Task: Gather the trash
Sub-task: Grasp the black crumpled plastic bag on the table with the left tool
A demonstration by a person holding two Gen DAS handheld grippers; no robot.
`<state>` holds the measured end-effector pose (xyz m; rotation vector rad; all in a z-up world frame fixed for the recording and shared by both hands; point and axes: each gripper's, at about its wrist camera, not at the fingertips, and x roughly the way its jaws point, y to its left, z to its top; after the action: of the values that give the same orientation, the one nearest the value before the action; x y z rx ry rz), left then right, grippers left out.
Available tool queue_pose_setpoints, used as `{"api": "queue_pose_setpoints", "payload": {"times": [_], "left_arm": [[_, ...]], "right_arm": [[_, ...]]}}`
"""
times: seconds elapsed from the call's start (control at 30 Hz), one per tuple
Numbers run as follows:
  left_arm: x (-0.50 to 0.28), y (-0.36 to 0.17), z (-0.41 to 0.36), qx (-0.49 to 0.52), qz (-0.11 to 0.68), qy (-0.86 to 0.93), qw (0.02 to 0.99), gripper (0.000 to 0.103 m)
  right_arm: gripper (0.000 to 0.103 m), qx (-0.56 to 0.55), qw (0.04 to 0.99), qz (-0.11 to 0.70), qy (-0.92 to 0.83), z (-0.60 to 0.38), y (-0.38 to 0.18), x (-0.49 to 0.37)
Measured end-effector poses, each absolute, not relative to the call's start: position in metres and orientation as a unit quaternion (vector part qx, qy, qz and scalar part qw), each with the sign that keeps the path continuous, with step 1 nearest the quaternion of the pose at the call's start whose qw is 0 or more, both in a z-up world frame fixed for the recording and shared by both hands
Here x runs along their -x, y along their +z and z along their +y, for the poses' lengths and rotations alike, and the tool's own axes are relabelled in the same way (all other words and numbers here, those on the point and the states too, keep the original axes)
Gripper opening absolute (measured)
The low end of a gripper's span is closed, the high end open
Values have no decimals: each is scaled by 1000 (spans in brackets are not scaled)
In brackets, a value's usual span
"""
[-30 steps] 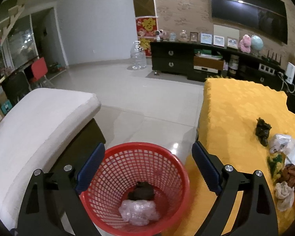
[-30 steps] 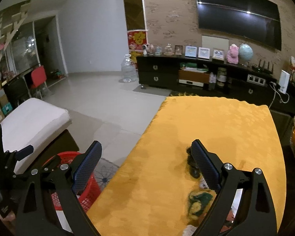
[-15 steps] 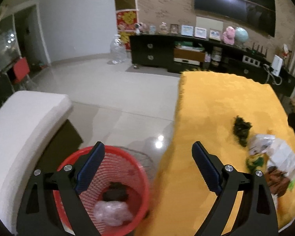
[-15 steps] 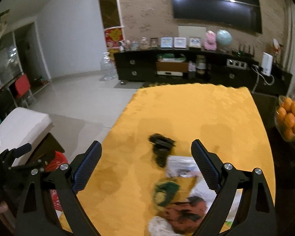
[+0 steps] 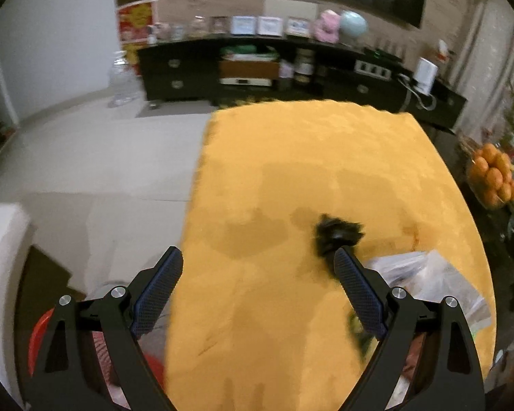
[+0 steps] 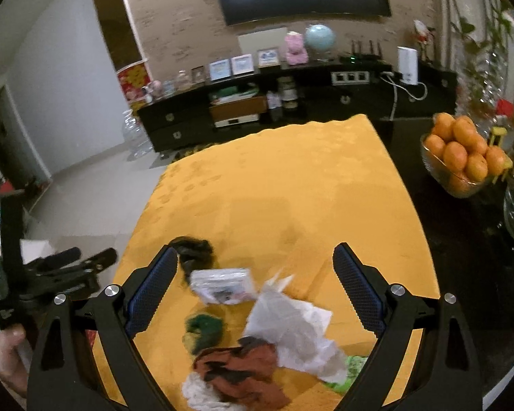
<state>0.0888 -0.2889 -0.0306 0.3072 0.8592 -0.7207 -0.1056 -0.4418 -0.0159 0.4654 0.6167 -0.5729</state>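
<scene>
Right wrist view: both tongs, right gripper (image 6: 252,274) and left gripper (image 5: 257,275), wide open, empty. Reach step; next, close on black wad (image 6: 193,251) at 11 o'clock.

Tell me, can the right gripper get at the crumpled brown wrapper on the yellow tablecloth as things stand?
Probably yes. The right gripper is open and empty above the trash pile, and the brown wrapper lies on top, uncovered, with only white paper crowding its right edge.

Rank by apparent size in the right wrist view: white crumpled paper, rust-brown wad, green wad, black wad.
1. white crumpled paper
2. rust-brown wad, close behind
3-4. green wad and black wad look alike; the black one lies farther from the camera and is partly hidden, so no ranking.
</scene>
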Motion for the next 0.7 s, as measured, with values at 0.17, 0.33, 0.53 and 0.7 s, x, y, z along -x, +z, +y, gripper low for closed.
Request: {"api": "queue_pose_setpoints", "payload": {"times": [0.17, 0.33, 0.53, 0.7], "left_arm": [[-90, -55, -333, -151, 424, -376, 810, 87], [-93, -80, -361, -153, 447, -391, 790, 86], [-106, -111, -368, -148, 483, -388, 771, 75], [-109, -119, -370, -130, 496, -399, 761, 53]], "right_arm": [[89, -235, 881, 299, -283, -455, -22, 107], [89, -237, 878, 307, -281, -458, -27, 104], [89, -239, 874, 316, -281, -460, -35, 101], [89, -252, 871, 320, -276, -463, -39, 102]]}}
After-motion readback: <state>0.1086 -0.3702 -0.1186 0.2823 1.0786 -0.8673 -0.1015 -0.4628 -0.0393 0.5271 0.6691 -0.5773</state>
